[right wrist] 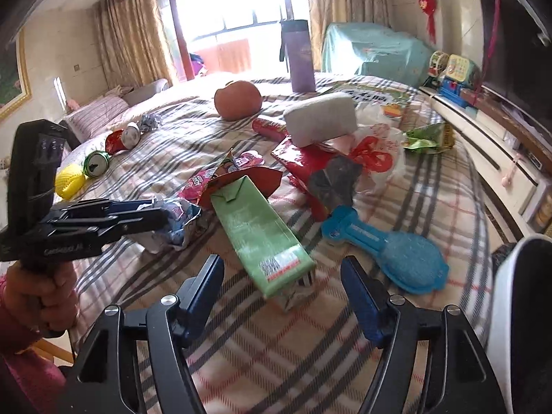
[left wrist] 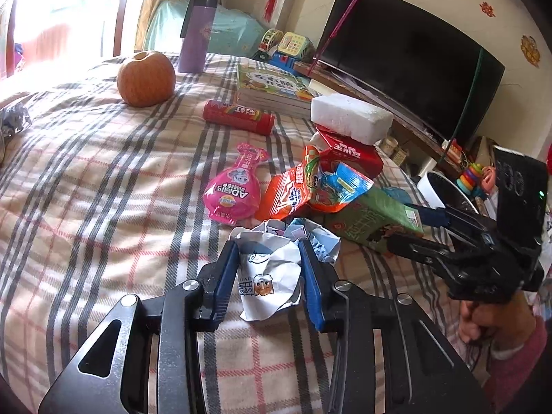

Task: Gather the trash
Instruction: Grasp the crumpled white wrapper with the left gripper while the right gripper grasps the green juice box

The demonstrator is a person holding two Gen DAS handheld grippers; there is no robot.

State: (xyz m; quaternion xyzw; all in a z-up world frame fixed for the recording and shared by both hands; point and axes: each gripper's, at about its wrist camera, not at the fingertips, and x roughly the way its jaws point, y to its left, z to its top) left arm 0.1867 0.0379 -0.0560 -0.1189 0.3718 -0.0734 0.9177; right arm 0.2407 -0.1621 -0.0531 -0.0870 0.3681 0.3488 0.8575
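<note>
My left gripper (left wrist: pixel 269 252) is shut on a crumpled white paper wrapper (left wrist: pixel 272 272) on the plaid blanket; it shows from the side in the right wrist view (right wrist: pixel 162 217), with the wrapper (right wrist: pixel 179 220) at its tips. My right gripper (right wrist: pixel 281 269) is open, its jaws on either side of the near end of a green drink carton (right wrist: pixel 262 231) without touching it. The carton also shows in the left wrist view (left wrist: pixel 376 220). Orange and blue snack bags (left wrist: pixel 310 186), a pink pouch (left wrist: pixel 233 189) and a red tube (left wrist: pixel 238 117) lie beyond.
An apple (left wrist: pixel 146 77), a purple flask (left wrist: pixel 196 32), books (left wrist: pixel 272 89) and a white foam block (left wrist: pixel 350 117) on a red box stand farther back. A blue pouch (right wrist: pixel 390 252), cans (right wrist: pixel 96 162), a yellow ball (right wrist: pixel 69 181) lie around. A white bin (right wrist: pixel 517 310) stands at the right bed edge.
</note>
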